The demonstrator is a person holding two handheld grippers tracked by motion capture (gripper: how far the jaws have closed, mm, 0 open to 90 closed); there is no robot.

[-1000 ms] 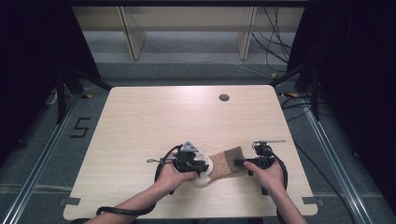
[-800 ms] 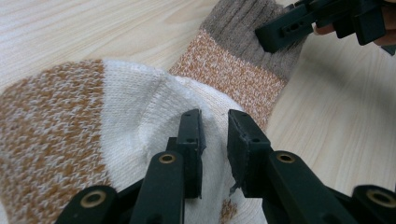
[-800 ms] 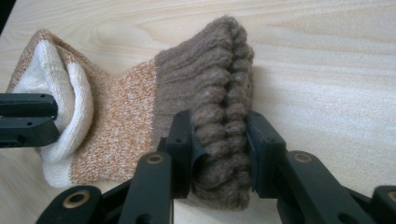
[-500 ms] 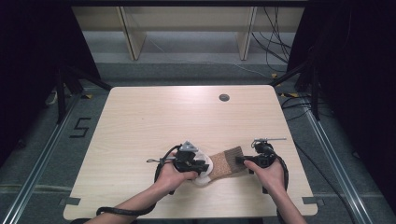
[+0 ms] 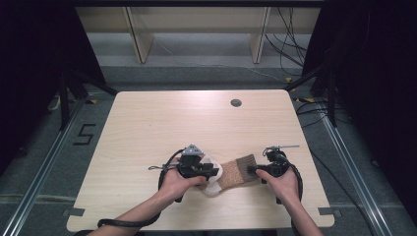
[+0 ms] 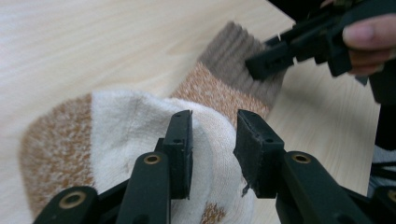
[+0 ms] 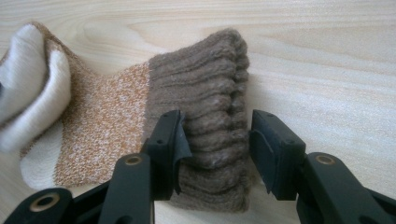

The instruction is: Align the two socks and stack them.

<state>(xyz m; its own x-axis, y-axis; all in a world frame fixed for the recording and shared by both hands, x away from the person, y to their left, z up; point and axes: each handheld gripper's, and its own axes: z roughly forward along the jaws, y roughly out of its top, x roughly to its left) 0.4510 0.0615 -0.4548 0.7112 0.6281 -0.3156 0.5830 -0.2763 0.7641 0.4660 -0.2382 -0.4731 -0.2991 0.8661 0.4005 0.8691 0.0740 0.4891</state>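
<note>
High view: sock (image 5: 235, 173) lies flat on table (image 5: 147, 128), near edge, right of centre. Left gripper (image 5: 209, 171) jaws apart over cream toe; right gripper (image 5: 252, 170) jaws apart, straddling brown cuff.

1. The left gripper (image 5: 209, 172) is black, with a grey three-cornered plate on top and a black cable looping back along the bare forearm.
2. Its own view shows two black arms, each with a brass-ringed rivet hole, ending in flat rectangular pads (image 6: 180, 151) with small screw holes.
3. The right gripper (image 5: 253, 170) is black too, with a thin grey rod on top and a looping black cable.
</note>
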